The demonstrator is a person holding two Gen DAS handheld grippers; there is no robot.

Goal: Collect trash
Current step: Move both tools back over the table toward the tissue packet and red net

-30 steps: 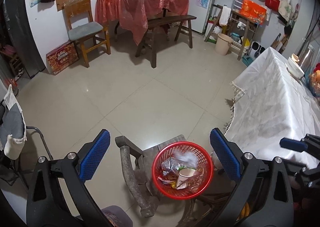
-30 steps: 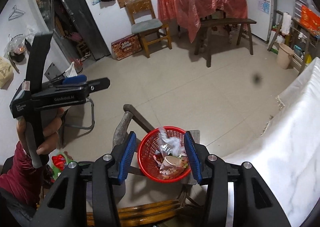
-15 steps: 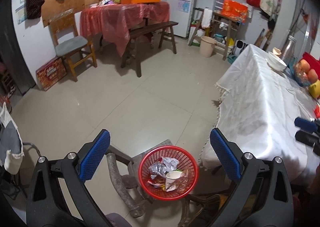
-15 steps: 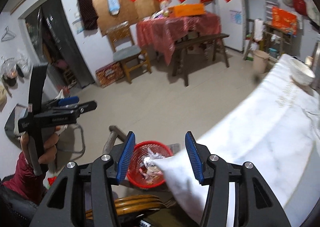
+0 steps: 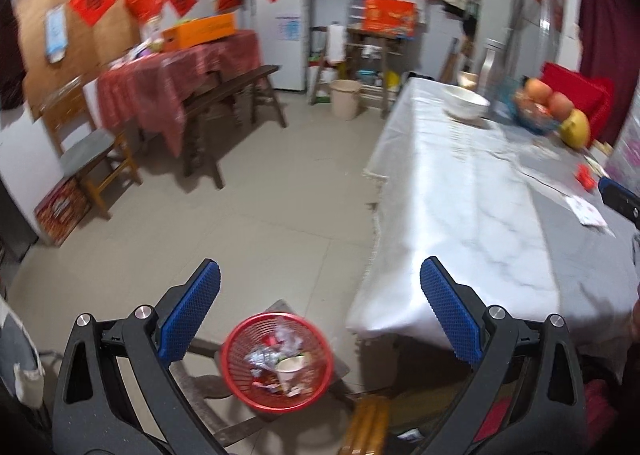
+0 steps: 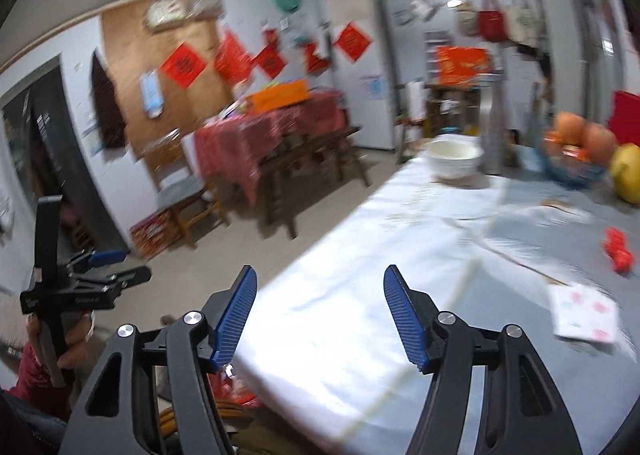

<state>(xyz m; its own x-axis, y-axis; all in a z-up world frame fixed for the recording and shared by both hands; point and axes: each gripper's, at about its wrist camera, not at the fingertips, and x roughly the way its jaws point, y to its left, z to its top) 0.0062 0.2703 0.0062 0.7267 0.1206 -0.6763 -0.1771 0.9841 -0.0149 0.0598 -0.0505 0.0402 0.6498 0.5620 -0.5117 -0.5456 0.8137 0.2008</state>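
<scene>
Both are wide open and empty. The paper [image 6: 585,313] lies flat on the surface [image 6: 360,295], just right of the right hand-held gripper [image 6: 320,311]. The left hand-held gripper [image 5: 320,311] is farther, above the basket [image 5: 276,365].

Both hand-held grippers: left hand-held gripper [image 5: 319,311], right hand-held gripper [image 6: 320,313] black frames, blue ribbed pads, silver screws; red sleeve [image 6: 34,375].
</scene>
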